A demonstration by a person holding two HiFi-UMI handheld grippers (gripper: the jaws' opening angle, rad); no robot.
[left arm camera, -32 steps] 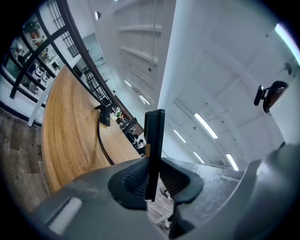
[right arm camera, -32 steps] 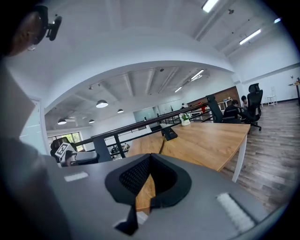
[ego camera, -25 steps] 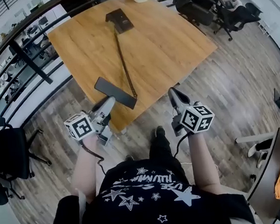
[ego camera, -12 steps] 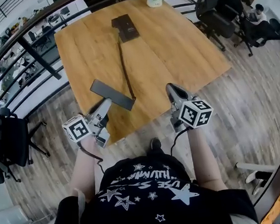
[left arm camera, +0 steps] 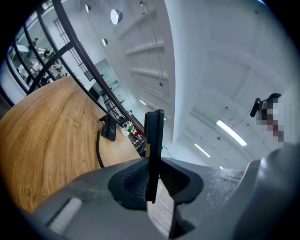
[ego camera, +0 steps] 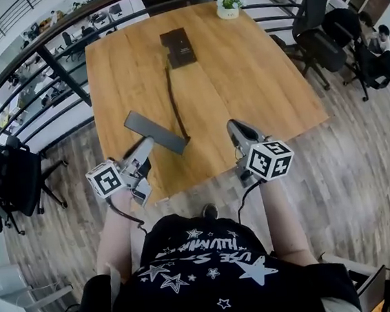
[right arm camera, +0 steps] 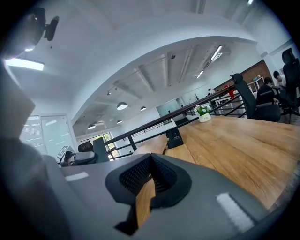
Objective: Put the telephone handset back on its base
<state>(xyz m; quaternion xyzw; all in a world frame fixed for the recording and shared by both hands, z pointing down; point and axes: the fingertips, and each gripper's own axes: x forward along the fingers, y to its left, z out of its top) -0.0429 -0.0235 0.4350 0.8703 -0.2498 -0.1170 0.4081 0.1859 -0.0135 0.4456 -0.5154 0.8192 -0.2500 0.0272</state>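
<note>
The black telephone handset (ego camera: 155, 132) is held over the near left part of the wooden table (ego camera: 256, 76), with my left gripper (ego camera: 147, 145) shut on its near end. In the left gripper view the handset (left arm camera: 153, 136) stands edge-on between the pads. Its dark cord (ego camera: 173, 99) runs across the table to the black base (ego camera: 178, 47) near the far edge. The base (left arm camera: 109, 129) also shows far off in the left gripper view. My right gripper (ego camera: 235, 131) hovers over the table's near edge, jaws shut with nothing in them.
A small potted plant (ego camera: 227, 4) stands at the table's far edge, right of the base. Black office chairs (ego camera: 324, 31) stand at the right, another chair (ego camera: 7, 185) at the left. A dark railing (ego camera: 38, 47) runs behind the table. Wooden floor lies below.
The head view has swung, so table and base sit further right and higher in the frame. Both grippers hold their places; the handset stays gripped in the left one.
</note>
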